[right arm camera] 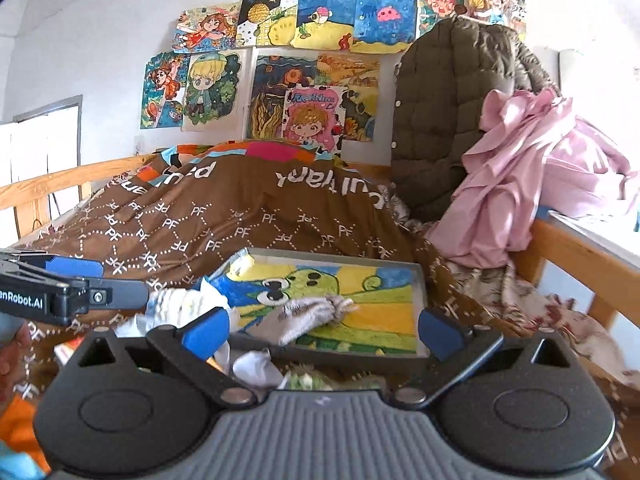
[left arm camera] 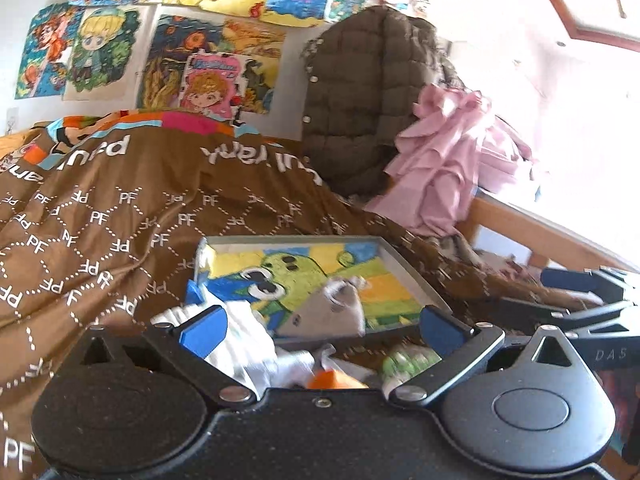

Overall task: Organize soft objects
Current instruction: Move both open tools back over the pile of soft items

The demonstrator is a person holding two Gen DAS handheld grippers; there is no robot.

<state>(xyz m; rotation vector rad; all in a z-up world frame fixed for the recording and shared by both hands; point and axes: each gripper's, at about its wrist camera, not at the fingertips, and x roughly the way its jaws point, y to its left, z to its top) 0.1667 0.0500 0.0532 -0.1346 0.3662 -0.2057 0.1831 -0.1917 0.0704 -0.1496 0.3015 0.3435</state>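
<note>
A shallow grey tray [left arm camera: 416, 276] [right arm camera: 420, 304] with a green cartoon picture inside lies on the brown bedcover. On the picture rests a grey sock [left arm camera: 324, 312] [right arm camera: 308, 316], knotted at one end. Crumpled white cloth [left arm camera: 248, 340] [right arm camera: 180, 304] sits at the tray's near-left corner. A green-white soft item [left arm camera: 408, 360] and an orange one [left arm camera: 332, 380] lie just before the tray. My left gripper [left arm camera: 320, 324] is open, blue fingertips [left arm camera: 204, 328] either side of the sock and cloth, holding nothing. My right gripper [right arm camera: 322, 330] is open in front of the tray, also holding nothing.
The brown quilt [right arm camera: 240, 216] printed with "PF" covers the bed. An olive padded jacket [right arm camera: 444, 120] and a pink garment [right arm camera: 520, 184] are heaped at the right by the wooden bed rail [right arm camera: 572, 252]. Drawings [right arm camera: 320, 20] cover the wall behind.
</note>
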